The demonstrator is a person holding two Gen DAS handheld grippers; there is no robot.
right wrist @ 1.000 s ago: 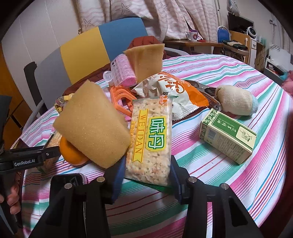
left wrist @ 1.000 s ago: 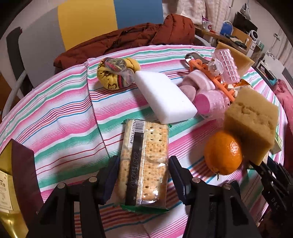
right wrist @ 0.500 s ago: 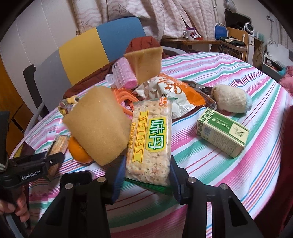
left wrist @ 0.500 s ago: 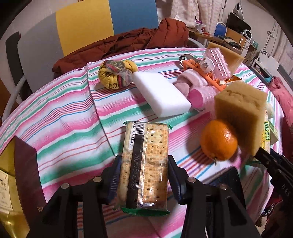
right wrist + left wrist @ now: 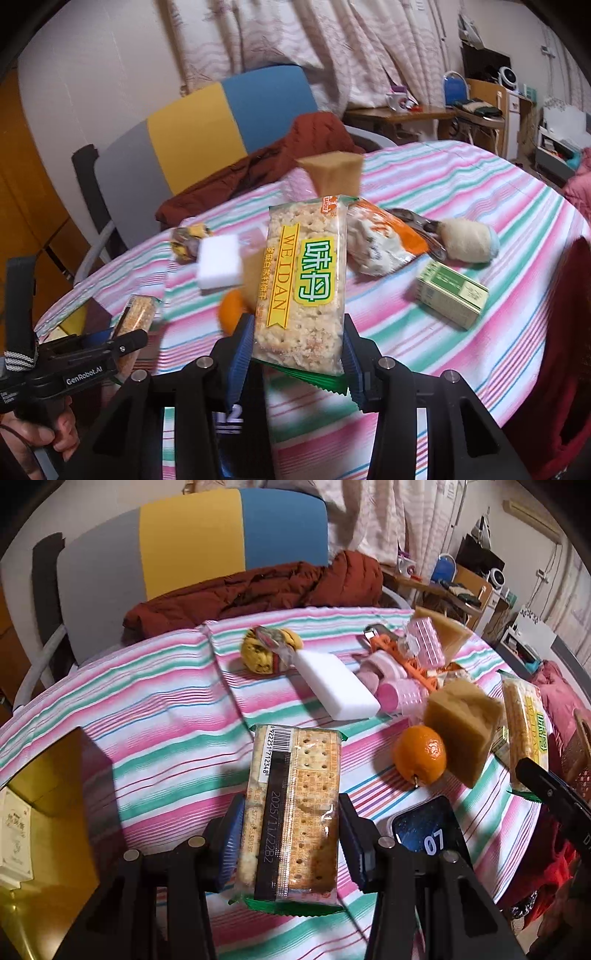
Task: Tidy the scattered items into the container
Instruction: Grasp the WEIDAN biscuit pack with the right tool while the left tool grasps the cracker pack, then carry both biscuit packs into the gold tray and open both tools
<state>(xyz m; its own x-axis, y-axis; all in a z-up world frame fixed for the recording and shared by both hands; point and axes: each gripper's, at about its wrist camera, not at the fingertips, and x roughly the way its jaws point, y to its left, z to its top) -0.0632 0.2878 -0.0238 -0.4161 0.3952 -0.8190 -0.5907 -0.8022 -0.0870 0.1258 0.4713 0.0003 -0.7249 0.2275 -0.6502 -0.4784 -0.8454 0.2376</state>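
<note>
Cracker packs, 2 (1 clamped per gripper), left gripper, right gripper.

The left part of the worktop, from the far edge down to the near edge, is bare striped cloth with open room to pass. At the near left edge an open yellow box blocks the way. The right half is crowded: a white sponge block, pink curlers, an orange and a tan sponge stand close together, with a phone lying flat just in front. Toward the right edge, a green carton and a sock ball leave bare cloth around them.
</note>
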